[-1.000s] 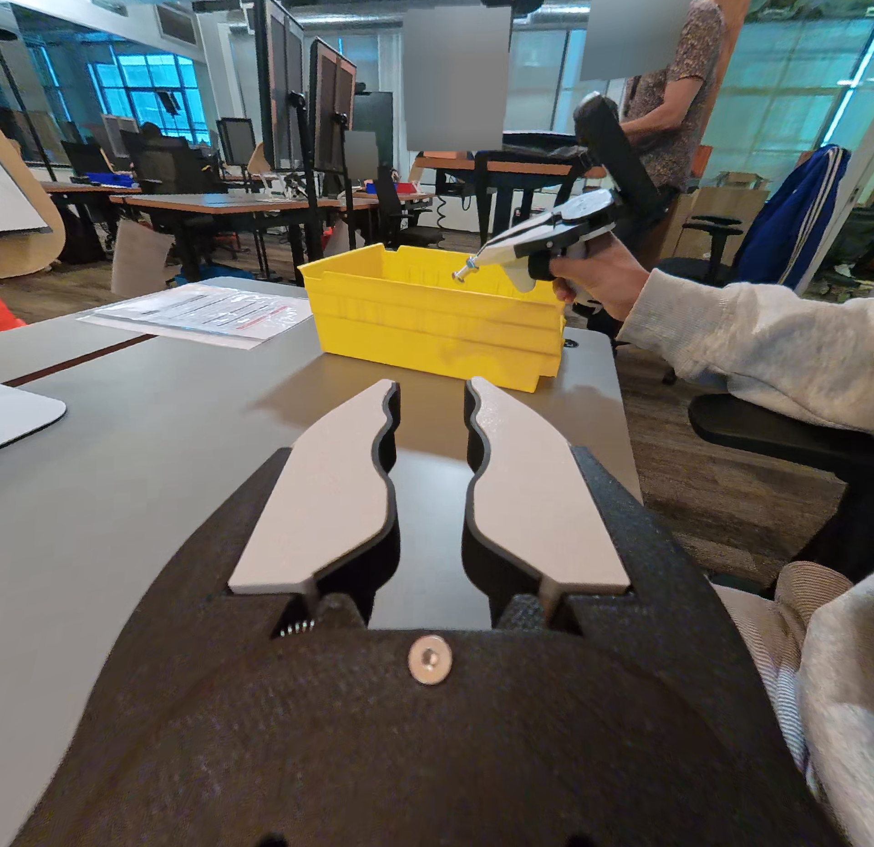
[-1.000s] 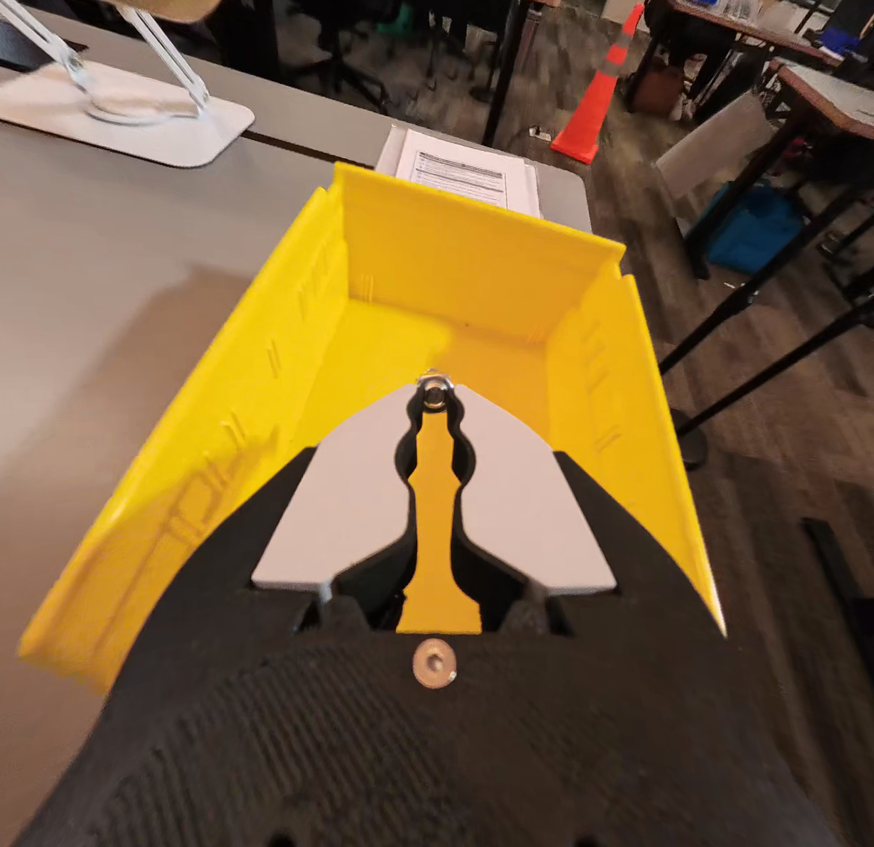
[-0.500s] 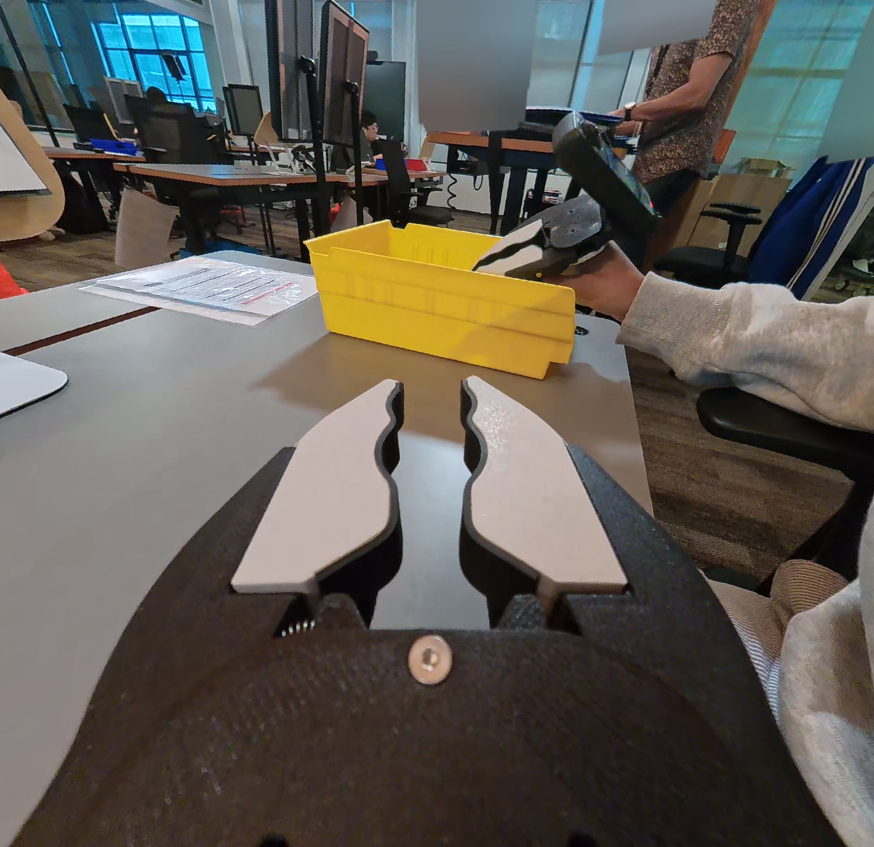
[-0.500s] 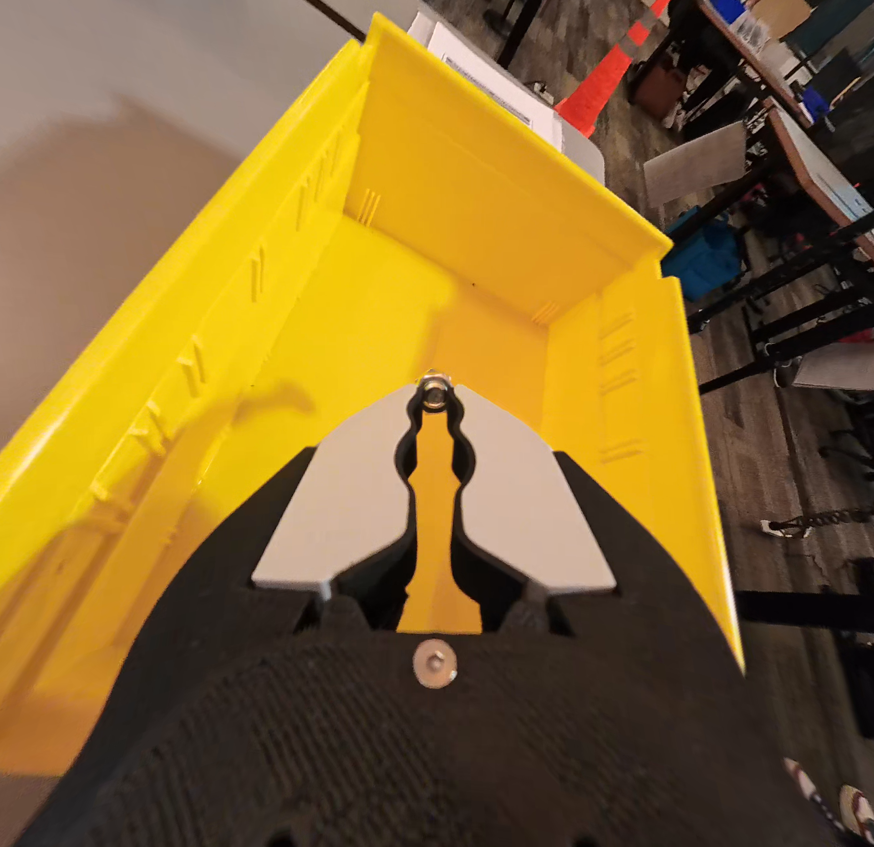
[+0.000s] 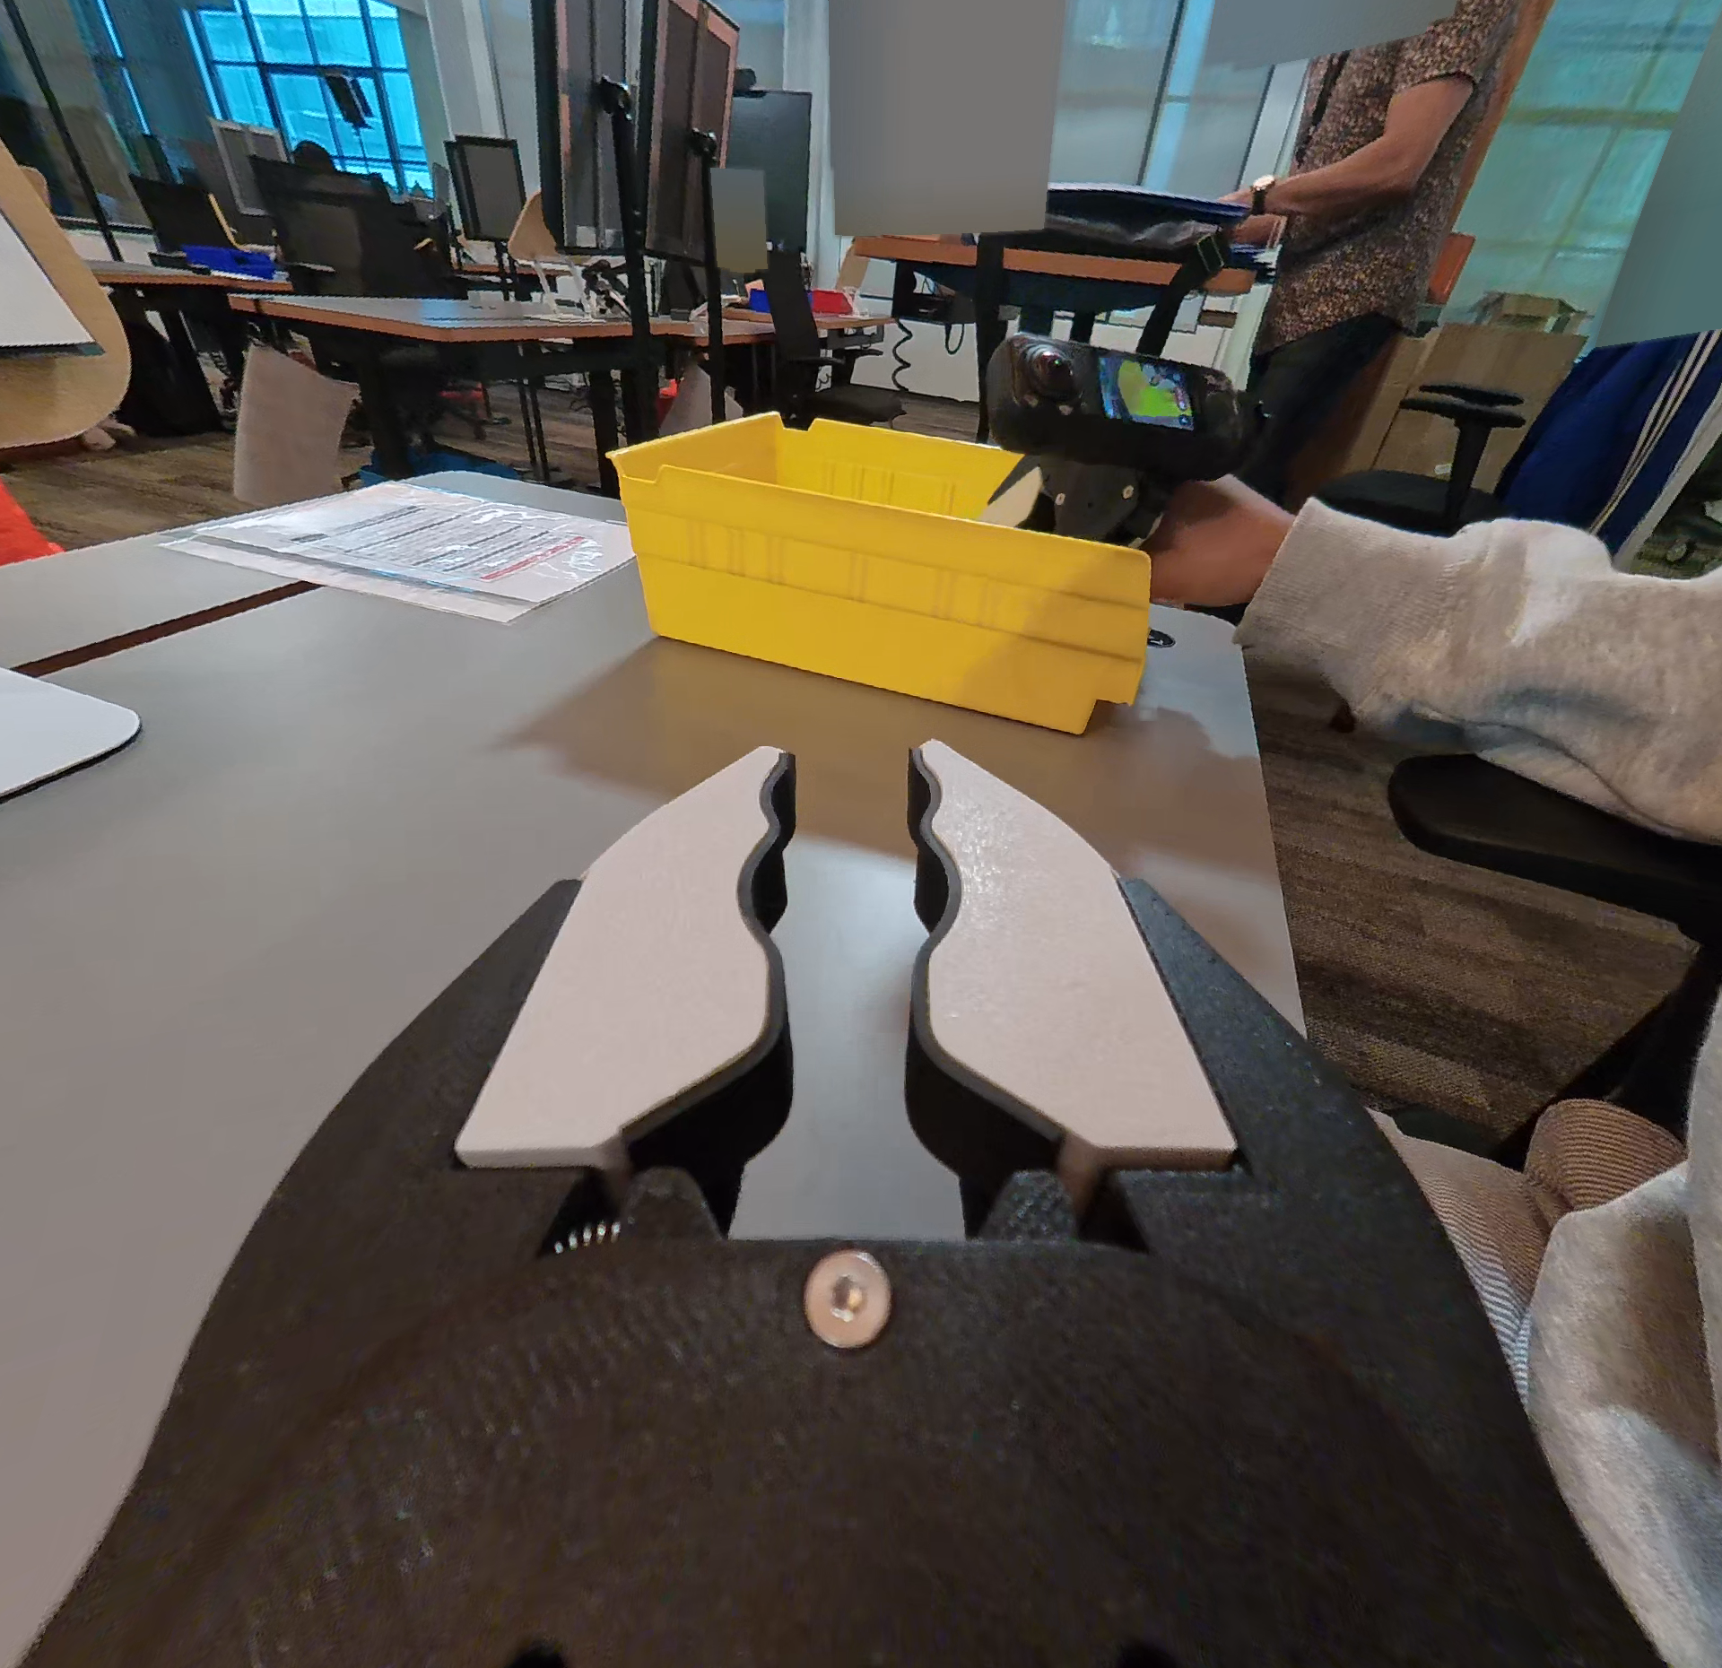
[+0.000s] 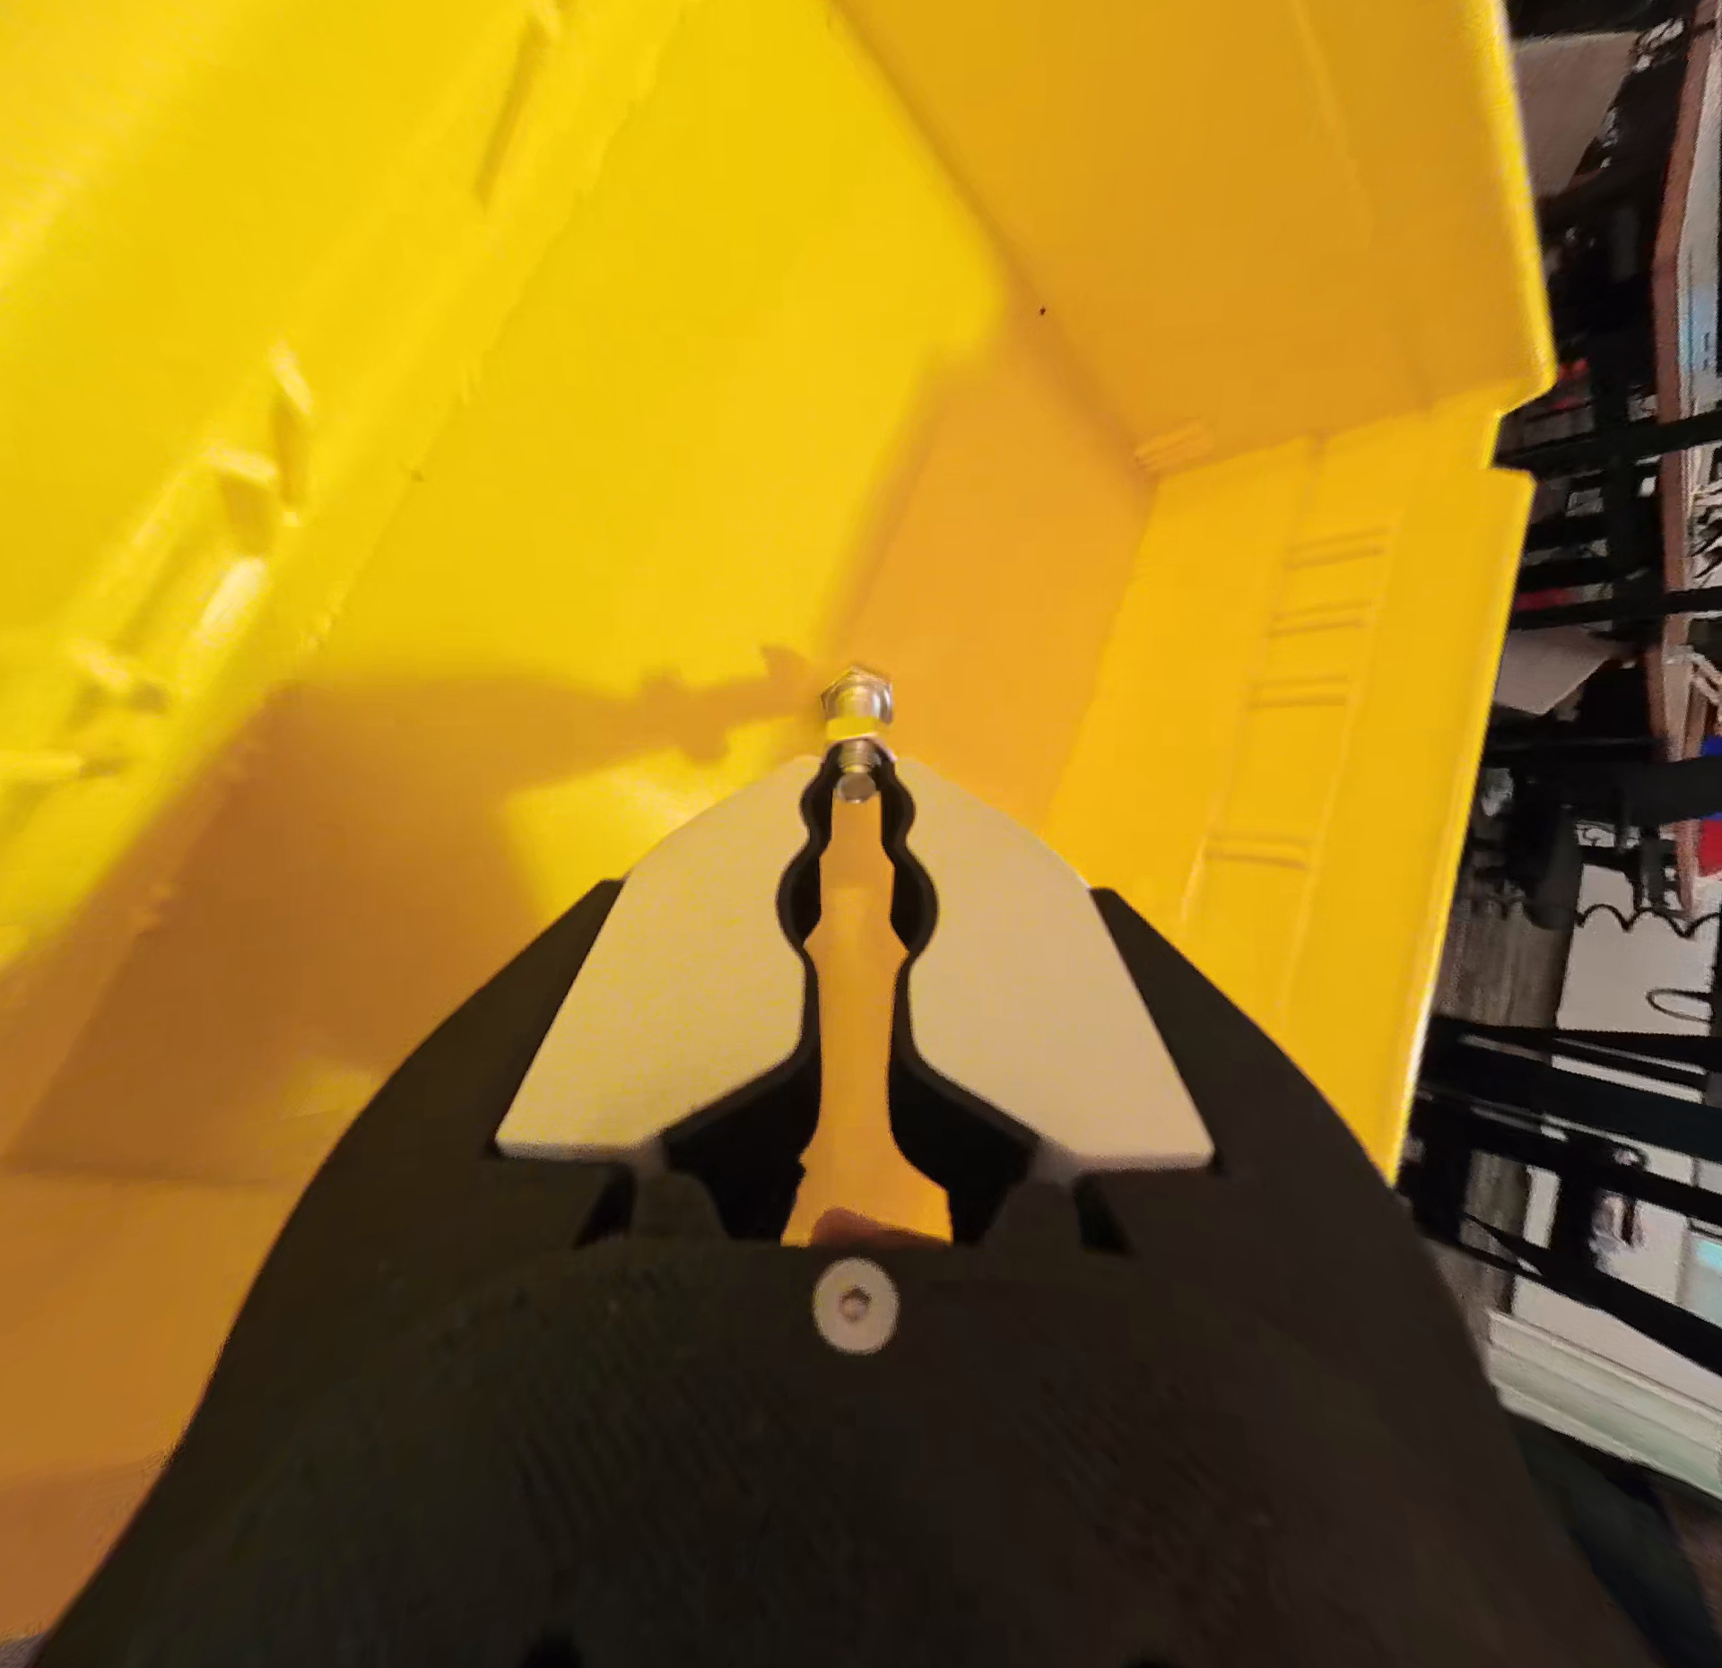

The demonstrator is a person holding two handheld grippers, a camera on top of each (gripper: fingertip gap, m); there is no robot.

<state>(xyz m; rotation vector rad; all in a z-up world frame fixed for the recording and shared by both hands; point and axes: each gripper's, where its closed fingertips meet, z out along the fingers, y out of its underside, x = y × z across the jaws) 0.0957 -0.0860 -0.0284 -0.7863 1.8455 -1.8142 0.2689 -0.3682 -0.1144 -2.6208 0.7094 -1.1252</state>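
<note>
A yellow plastic bin (image 5: 885, 598) stands on the grey table (image 5: 326, 831) ahead of my left gripper (image 5: 850, 766), which is open, empty and low over the table. My right gripper (image 6: 857, 771) is shut on a small silver bolt with a nut (image 6: 857, 706) at its fingertips. It reaches down inside the yellow bin (image 6: 652, 365), with the bolt close above the bin floor. In the left wrist view the right gripper (image 5: 1081, 468) dips behind the bin's right end, held by a hand in a grey sleeve (image 5: 1491, 636).
A plastic-sleeved paper sheet (image 5: 410, 542) lies left of the bin. A white stand base (image 5: 47, 738) sits at the table's left edge. Desks, monitors (image 5: 634, 114) and chairs fill the background, and a person (image 5: 1370, 179) stands at a desk behind. A black chair (image 5: 1565, 841) is on the right. The gap from one gripper's tips to the other's is roughly 35 cm.
My right gripper has dropped from above the bin into it, carrying the bolt close to the floor. My left gripper has stayed open and nearly still.
</note>
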